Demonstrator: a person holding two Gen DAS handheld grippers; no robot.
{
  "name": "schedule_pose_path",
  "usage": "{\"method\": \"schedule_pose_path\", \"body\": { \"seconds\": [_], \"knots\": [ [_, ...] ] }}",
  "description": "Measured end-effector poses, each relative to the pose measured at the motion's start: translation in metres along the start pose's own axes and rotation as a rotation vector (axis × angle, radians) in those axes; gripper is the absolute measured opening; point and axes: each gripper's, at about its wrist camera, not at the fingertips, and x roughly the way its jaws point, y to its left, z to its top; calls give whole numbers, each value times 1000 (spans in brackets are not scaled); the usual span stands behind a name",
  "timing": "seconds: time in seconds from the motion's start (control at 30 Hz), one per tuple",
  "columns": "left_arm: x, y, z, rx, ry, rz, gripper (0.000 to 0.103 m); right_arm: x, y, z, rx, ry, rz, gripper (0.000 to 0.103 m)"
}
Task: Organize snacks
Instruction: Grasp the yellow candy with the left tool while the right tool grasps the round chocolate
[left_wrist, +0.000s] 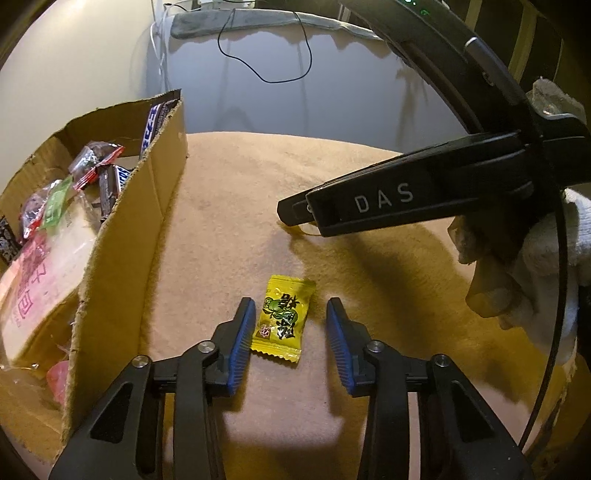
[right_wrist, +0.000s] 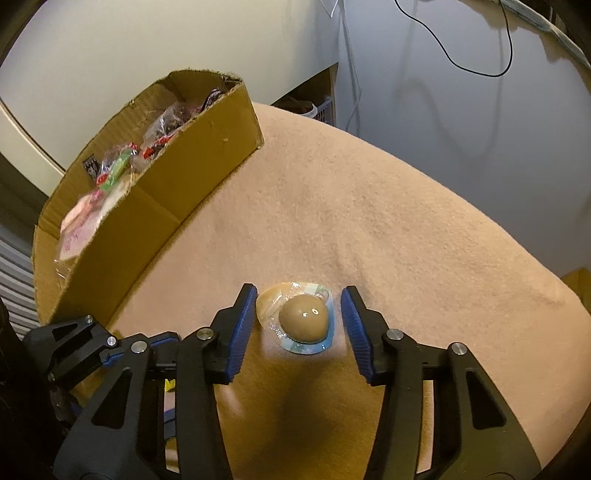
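Left wrist view
Left gripper (left_wrist: 291, 321): jaws apart, one blue pad on each side of the yellow candy packet (left_wrist: 283, 322); the left pad is almost at the wrapper's edge, the right pad stands clear of it.
Yellow candy packet: flat on the tan cloth (left_wrist: 229, 206), to the right of the cardboard box (left_wrist: 125, 236) and near it.
Cardboard box: open top, holding wrapped snacks (left_wrist: 74, 192) and a large pink-printed bag (left_wrist: 33, 280); its long right wall rises just left of the left finger.
Right gripper seen from outside (left_wrist: 295, 214): its black body reaches in from the right, beyond the candy, with a white-gloved hand (left_wrist: 517, 266) behind it.
Background: a black cable (left_wrist: 266, 55) lies on the pale surface beyond the box.

Right wrist view
Right gripper (right_wrist: 298, 319): jaws apart, straddling the sealed brown egg pack (right_wrist: 303, 319); a gap shows between each pad and the pack.
Sealed brown egg pack: on the tan cloth (right_wrist: 369, 206), well to the right of the cardboard box (right_wrist: 177, 177).
Left gripper's body (right_wrist: 74, 343): low at the left, between the box and the right gripper.
Path: bare cloth lies between the egg pack and the box wall.
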Motion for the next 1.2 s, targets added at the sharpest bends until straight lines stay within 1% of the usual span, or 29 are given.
{"method": "schedule_pose_path", "body": {
  "seconds": [0.2, 0.4, 0.53, 0.63, 0.77, 0.83, 0.9, 0.93, 1.03, 1.1, 1.13, 1.2],
  "knots": [
    [1, -1, 0, 15, -5, 10, 24, -1, 6, -5, -39, 11, -30, 42],
    [0, -2, -1, 9, -12, 14, 23, -5, 12, -10, -62, 5, -53, 36],
    [4, -2, -1, 9, -15, 12, 23, -10, 11, -15, -52, -7, -46, 32],
    [2, 0, -4, 9, -20, 6, 23, -16, 8, -20, -36, -20, -32, 26],
    [-1, -3, -6, 21, -19, 12, 23, -21, 1, -24, -11, -30, -5, 25],
    [1, -4, -5, 26, -20, 19, 23, -19, 2, -24, -21, -26, 9, 26],
    [1, -2, -4, 24, -20, 20, 23, -16, 2, -23, -24, -15, 7, 30],
    [1, -3, -3, 23, -21, 20, 23, -15, 3, -22, -24, -14, 6, 35],
    [0, -3, -4, 22, -20, 20, 23, -11, 7, -23, -58, -15, -16, 39],
    [-1, -3, -3, 18, -21, 19, 23, -11, 11, -24, -86, -15, -39, 37],
    [-2, -4, -3, 18, -23, 18, 23, -12, 12, -24, -89, -16, -45, 34],
    [-3, -5, -3, 18, -26, 17, 23, -15, 12, -26, -87, -25, -48, 26]
  ]
}}
